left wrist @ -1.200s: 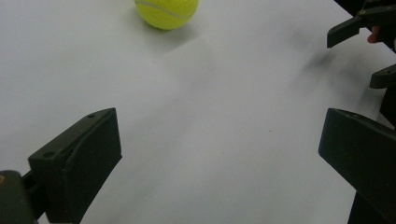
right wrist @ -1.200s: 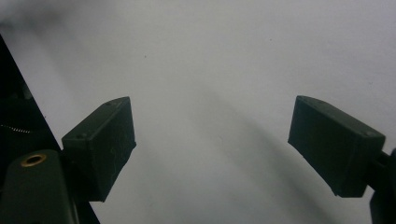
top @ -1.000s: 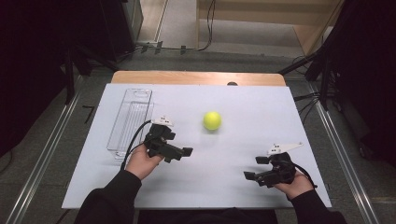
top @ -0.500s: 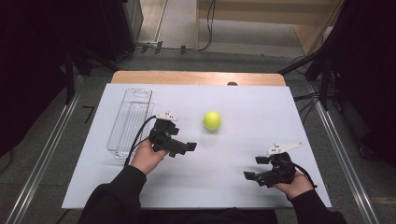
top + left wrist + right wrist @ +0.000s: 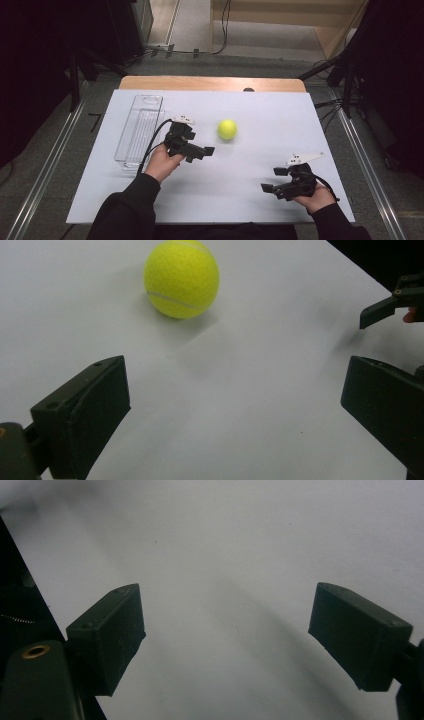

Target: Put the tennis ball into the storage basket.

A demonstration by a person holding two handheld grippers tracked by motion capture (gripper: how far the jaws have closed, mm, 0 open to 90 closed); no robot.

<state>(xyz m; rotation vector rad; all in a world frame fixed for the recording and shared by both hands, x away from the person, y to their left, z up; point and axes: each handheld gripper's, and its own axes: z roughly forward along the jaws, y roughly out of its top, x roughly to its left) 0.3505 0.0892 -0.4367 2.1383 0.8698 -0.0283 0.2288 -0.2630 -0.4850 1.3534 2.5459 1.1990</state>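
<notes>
Black plastic is making up both tongs, each with flat, blocky pads. At the lower right of the high view the right tongs (image 5: 274,180) are sitting low over the tabletop (image 5: 260,215), jaws wide apart and holding nothing; their own view is showing bare white surface between them. Left of centre, the left tongs (image 5: 204,152) are likewise standing wide apart and empty, pointing toward the ball (image 5: 182,279), which is lying just beyond them in the upper left of the left gripper view, not yet between the jaws.

Fuzzy yellow felt with a pale seam is covering the ball, so it is probably going to be light, springy and easy to grip, yet prone to rolling. Taking it across its widest part looks safest. Farther left a clear, hard, ribbed plastic tray (image 5: 139,129) is lying lengthwise, empty. White, smooth and matt, the tabletop is ending at a wooden strip.
</notes>
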